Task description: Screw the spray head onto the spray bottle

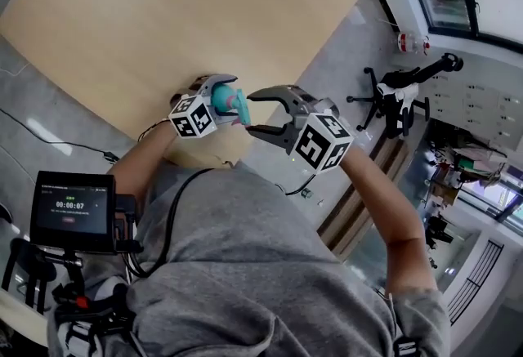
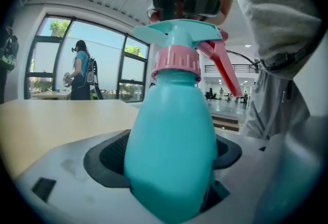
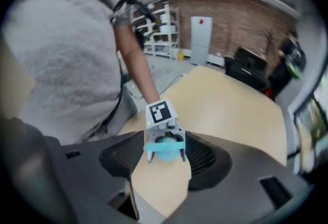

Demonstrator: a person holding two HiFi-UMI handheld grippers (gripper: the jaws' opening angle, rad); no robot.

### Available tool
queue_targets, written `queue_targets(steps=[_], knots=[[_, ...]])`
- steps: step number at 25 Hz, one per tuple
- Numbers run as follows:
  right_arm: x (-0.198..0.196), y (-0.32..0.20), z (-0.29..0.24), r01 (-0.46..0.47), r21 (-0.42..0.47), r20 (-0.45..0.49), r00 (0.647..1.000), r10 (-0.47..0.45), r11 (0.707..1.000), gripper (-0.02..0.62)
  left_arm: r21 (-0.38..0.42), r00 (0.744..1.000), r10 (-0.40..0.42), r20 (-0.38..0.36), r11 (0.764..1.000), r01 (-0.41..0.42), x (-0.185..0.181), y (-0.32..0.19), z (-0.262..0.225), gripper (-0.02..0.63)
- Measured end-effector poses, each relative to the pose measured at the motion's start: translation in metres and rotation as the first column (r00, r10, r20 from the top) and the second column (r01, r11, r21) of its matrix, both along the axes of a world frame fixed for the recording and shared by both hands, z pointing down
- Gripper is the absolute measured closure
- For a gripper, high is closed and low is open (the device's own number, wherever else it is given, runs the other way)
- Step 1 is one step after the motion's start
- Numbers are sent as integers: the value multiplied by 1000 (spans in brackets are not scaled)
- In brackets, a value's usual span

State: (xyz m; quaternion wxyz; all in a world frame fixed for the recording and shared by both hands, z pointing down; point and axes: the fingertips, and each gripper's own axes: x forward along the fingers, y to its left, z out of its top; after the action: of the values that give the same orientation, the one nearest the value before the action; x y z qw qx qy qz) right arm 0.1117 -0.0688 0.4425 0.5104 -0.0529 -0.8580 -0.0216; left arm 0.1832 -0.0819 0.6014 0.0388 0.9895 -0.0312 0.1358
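A teal spray bottle (image 2: 171, 141) fills the left gripper view, with dark pads pressing on both of its sides. Its teal spray head (image 2: 179, 33) sits on the neck with a pink collar (image 2: 177, 61) and a red trigger (image 2: 223, 66). In the head view my left gripper (image 1: 219, 102) is shut on the bottle (image 1: 226, 100), held sideways above the table's near edge. My right gripper (image 1: 251, 113) stands open just right of the spray head, nothing between its fingers. The right gripper view looks along the bottle (image 3: 165, 147) end-on, a short way beyond the jaws.
The light wooden table (image 1: 163, 20) stretches away to the upper left; its edge runs under the grippers, with grey floor beyond. A small timer screen (image 1: 72, 208) hangs at the lower left. A black stand (image 1: 400, 98) is on the floor at right. A person (image 2: 82, 69) stands by the windows.
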Motion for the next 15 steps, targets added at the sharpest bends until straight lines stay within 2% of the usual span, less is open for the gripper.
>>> queue_targets(steps=[1, 2, 4, 6, 9, 10, 12, 13, 15], knots=[[7, -4, -1, 161, 72, -77, 985, -155, 984, 360, -1, 999, 32, 2, 999, -32, -1, 1, 0, 193], [13, -8, 2, 323, 123, -167, 939, -301, 938, 360, 0, 998, 58, 4, 998, -58, -1, 2, 0, 193], [22, -10, 14, 567, 139, -299, 805, -511, 812, 360, -1, 996, 93, 6, 996, -93, -2, 4, 1, 193], [20, -5, 29, 696, 117, -335, 700, -631, 709, 360, -3, 994, 111, 7, 994, -111, -2, 4, 1, 192], [16, 3, 54, 807, 106, -362, 575, -733, 581, 360, -6, 992, 127, 9, 992, -126, -2, 4, 2, 192], [15, 4, 62, 828, 108, -373, 547, -749, 551, 360, -6, 992, 130, 9, 992, -130, -1, 4, 2, 192], [13, 2, 78, 849, 125, -387, 518, -762, 514, 362, -7, 991, 134, 8, 991, -134, 0, 5, 2, 192], [11, 0, 83, 852, 132, -388, 515, -765, 506, 362, -8, 991, 135, 8, 991, -135, 0, 5, 1, 192], [7, -1, 91, 848, 136, -373, 523, -766, 513, 380, -8, 991, 135, 6, 991, -135, 0, 6, 1, 192]])
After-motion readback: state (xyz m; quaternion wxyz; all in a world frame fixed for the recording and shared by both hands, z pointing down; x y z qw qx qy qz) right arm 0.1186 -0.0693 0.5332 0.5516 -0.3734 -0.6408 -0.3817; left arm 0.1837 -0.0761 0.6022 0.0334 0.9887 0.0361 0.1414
